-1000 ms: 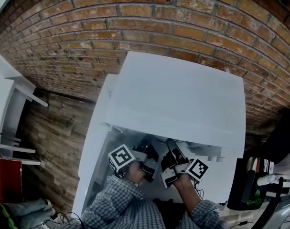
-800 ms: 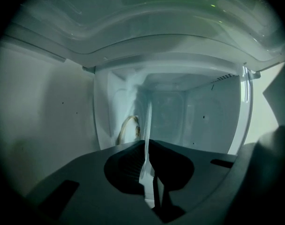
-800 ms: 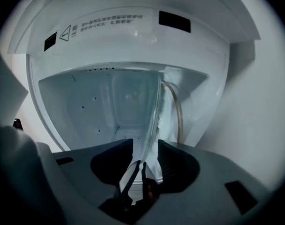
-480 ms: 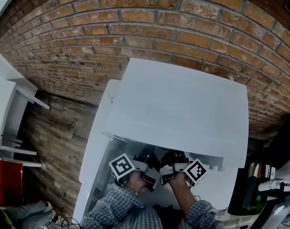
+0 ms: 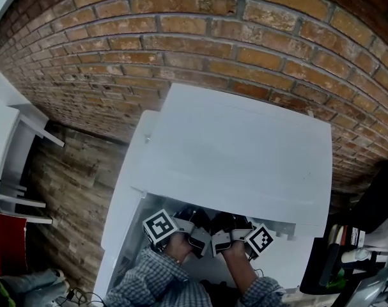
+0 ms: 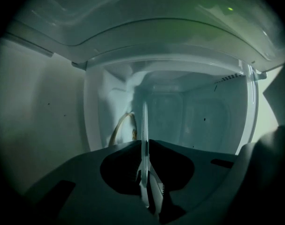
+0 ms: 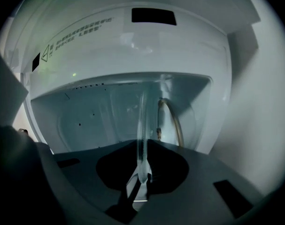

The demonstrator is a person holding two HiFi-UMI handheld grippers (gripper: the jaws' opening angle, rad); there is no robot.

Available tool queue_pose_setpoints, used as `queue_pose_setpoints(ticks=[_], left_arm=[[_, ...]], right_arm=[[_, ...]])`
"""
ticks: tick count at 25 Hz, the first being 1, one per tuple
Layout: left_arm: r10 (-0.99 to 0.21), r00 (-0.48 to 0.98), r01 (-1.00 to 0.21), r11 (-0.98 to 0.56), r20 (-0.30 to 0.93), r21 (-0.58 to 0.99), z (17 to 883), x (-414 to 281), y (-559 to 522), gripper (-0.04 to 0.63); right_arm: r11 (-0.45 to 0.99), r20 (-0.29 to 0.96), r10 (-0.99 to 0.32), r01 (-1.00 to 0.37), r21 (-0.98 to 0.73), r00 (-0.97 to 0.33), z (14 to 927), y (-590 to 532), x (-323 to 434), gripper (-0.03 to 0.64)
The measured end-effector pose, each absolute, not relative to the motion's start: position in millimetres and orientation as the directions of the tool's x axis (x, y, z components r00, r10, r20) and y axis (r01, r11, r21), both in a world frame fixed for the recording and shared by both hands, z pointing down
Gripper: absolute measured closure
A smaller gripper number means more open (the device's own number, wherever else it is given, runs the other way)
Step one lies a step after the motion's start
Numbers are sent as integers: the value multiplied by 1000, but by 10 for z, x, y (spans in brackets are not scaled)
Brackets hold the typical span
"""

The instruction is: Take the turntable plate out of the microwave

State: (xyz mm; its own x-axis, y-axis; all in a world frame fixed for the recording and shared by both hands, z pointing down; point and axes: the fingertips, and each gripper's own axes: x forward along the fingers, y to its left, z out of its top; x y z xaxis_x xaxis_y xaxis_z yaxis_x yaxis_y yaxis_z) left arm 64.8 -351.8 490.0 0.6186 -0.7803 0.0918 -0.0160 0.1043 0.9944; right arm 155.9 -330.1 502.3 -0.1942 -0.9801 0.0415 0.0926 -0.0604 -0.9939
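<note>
Microwave [image 5: 238,152], white, stands with its back to a brick wall [image 5: 181,31] and its front open toward the person. Inside its cavity is the glass plate [image 6: 144,125], not yet out; only its near rim reaches the opening. A thin brownish ring [image 6: 114,128] is in the cavity too, just beside the plate, though whether the plate rests on it I cannot tell.

Both tools reach in at the near edge, side by side and close together. The left tool [image 6: 144,191] is clamped on the plate's rim, its jaws nearly together with the glass pinched between them. The right tool [image 7: 141,182] has just been closing, and its jaws now stand narrow with the same rim gripped between the pads.

The head view shows only the microwave's flat top, the marker cubes and the checked sleeves [image 5: 155,283] at the opening; the plate and the cavity are hidden from it. It alone shows the wooden floor [image 5: 66,190] to the left.

The two gripper views show what the head view cannot: the plate edge-on, as one thin pale line running from the jaws toward the far wall. The left gripper view has the ring on the left of that line, the right gripper view on the right. Only the right gripper view shows a printed warning label [image 7: 81,32] on the white frame of the opening.
</note>
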Motion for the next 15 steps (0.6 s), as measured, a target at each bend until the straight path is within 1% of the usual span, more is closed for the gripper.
queue_pose_setpoints(ticks=[1, 5, 8, 12, 15], left_arm=[[-780, 619, -22, 98, 91, 995, 4919, 649, -3551, 563], [-782, 603, -76, 143, 160, 987, 5140, 605, -3625, 563], [-794, 597, -47, 106, 113, 993, 5100, 625, -3711, 565], [-781, 611, -38, 134, 129, 990, 5126, 644, -3675, 565], [-793, 607, 31, 81, 46, 996, 4993, 664, -3707, 565]], right_arm=[[-65, 45, -979, 94, -993, -197, 5029, -3289, 1564, 568], [-78, 62, -973, 62, -995, -222, 5058, -3239, 1575, 568], [-84, 69, -970, 55, -995, -234, 5095, -3225, 1563, 568], [-60, 46, -971, 53, -997, -234, 5056, -3236, 1584, 568], [-32, 21, -969, 41, -999, -246, 4984, -3240, 1574, 566]])
